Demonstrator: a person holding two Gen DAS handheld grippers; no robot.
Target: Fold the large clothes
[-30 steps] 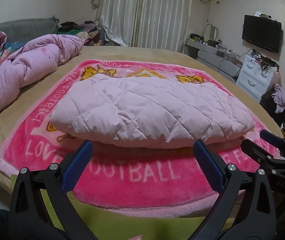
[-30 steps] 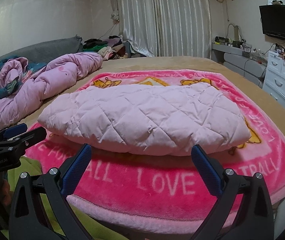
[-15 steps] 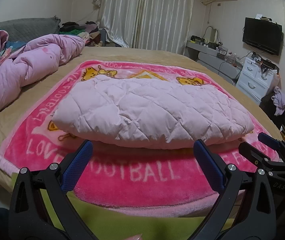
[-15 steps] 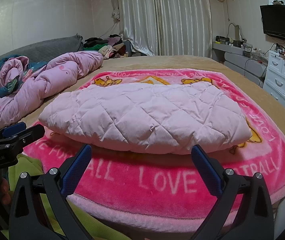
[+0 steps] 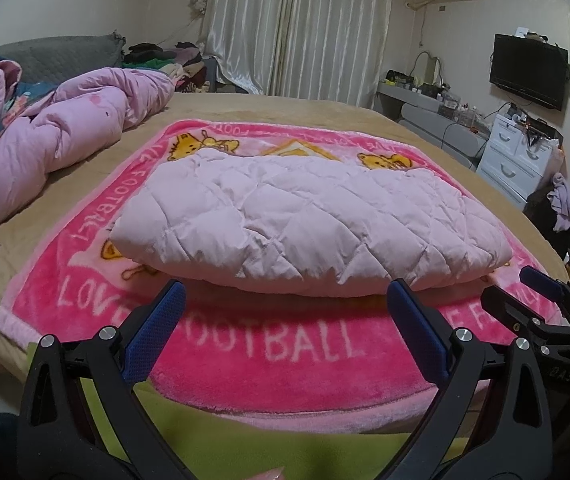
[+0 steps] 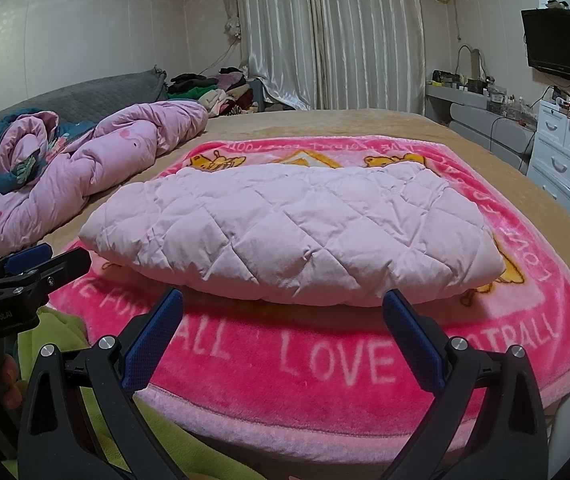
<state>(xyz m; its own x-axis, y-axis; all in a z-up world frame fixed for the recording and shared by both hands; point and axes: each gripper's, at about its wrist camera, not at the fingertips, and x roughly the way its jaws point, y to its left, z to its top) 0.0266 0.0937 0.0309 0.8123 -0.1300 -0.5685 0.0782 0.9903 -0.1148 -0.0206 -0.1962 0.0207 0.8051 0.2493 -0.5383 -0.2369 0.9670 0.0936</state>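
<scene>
Folded pink quilted garment point(image 5: 309, 220) at frame centre, lying on my pink blanket point(image 5: 285, 344). Left gripper point(image 5: 285, 312) and right gripper point(image 6: 283, 312) at lower frame, both spread wide, holding nothing, short of the garment's near edge.

One quilted garment point(image 5: 309, 224), two blankets point(image 5: 269, 344) (one rumpled point(image 5: 65, 140)).

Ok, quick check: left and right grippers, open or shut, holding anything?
Left gripper: open, holding nothing, short of the folded pale pink quilted garment.
Right gripper: open, holding nothing.
</scene>
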